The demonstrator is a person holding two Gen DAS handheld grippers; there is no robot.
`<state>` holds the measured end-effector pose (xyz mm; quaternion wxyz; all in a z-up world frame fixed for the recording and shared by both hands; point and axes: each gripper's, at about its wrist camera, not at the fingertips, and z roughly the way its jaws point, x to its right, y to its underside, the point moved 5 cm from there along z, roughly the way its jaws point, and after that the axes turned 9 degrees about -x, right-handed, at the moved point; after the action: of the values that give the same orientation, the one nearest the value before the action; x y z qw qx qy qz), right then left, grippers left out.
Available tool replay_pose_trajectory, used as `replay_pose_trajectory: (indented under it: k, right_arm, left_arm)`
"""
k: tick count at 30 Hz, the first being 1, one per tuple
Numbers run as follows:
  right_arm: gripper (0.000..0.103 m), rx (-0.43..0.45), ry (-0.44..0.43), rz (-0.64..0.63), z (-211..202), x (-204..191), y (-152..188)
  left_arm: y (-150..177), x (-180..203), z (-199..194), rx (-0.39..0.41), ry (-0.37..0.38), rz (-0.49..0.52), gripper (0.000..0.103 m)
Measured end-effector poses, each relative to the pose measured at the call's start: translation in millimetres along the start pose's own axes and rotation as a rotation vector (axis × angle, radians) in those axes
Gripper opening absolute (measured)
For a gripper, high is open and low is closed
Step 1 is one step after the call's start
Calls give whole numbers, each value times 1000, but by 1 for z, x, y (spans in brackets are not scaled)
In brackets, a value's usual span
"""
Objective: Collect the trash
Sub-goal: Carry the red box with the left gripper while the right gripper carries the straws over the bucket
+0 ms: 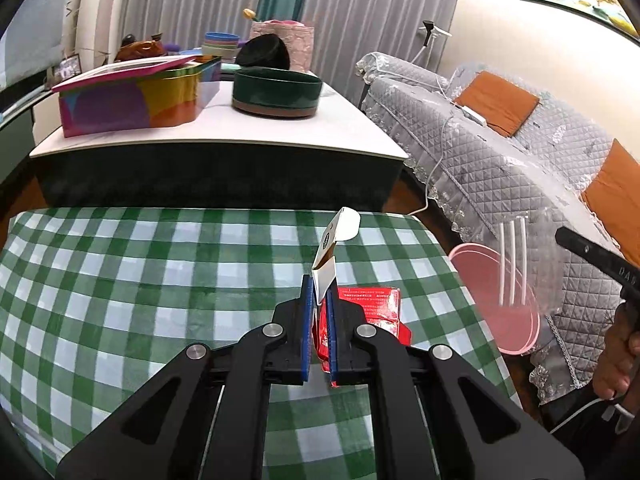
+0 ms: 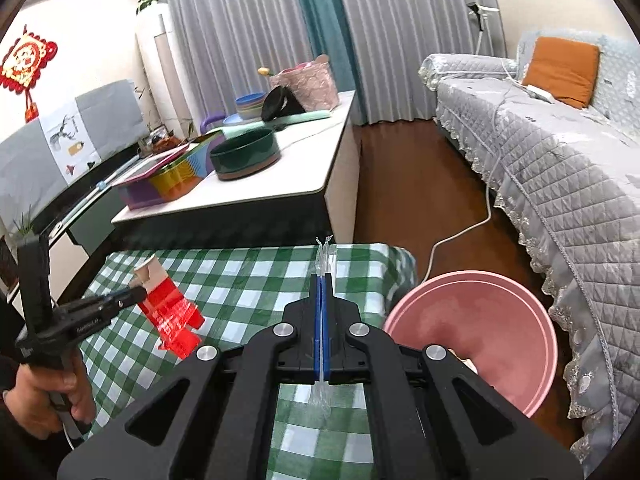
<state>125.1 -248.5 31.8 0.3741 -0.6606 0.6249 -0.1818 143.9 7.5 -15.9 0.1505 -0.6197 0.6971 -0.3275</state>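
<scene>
Pointing down at a slant over the green checked tablecloth (image 1: 140, 280), both grippers are hand-held and lifted clear of the cloth. Seen from the right wrist camera, a hand (image 2: 48, 396) at lower left grasps the handle of the left gripper (image 2: 134, 296), which reaches toward the table's middle. Seen from the left wrist camera, a hand (image 1: 618, 356) at the right edge holds the right gripper's handle.

Containers: a pink basin (image 2: 532, 344) sits beside the sofa (image 2: 580, 200), just off the checked table's right edge; what shows of its inside is bare, though its near part is hidden behind the gripper. On the white table (image 1: 320, 136) beyond stand a multicoloured tin (image 1: 132, 100) with its lid ajar and a dark green round box (image 1: 276, 92); their contents cannot be seen.

Fingers: the left gripper (image 1: 319, 296) has its blue pads (image 1: 307, 320) nearly together, clamped on a flattened red carton (image 1: 376, 308) with a white flap standing up above the fingertips. The carton hangs in the air over the cloth. The right gripper (image 2: 322, 280) is fully closed, pinching a clear plastic wrapper (image 2: 324, 254) holding white straws; the wrapper sticks out ahead of the fingertips and trails below the pads. In the left wrist view this wrapper (image 1: 516, 264) hangs in front of the basin.
</scene>
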Motion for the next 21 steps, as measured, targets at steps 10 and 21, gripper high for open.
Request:
replay_pose_trajectory:
  k: [10, 21]
  right_arm:
    - [0, 52, 99, 59, -26, 45, -7]
    - [0, 86, 150, 157, -47, 98, -14]
  left_arm:
    - [4, 41, 0, 5, 21, 51, 6]
    - [-17, 99, 12, 9, 70, 117, 6]
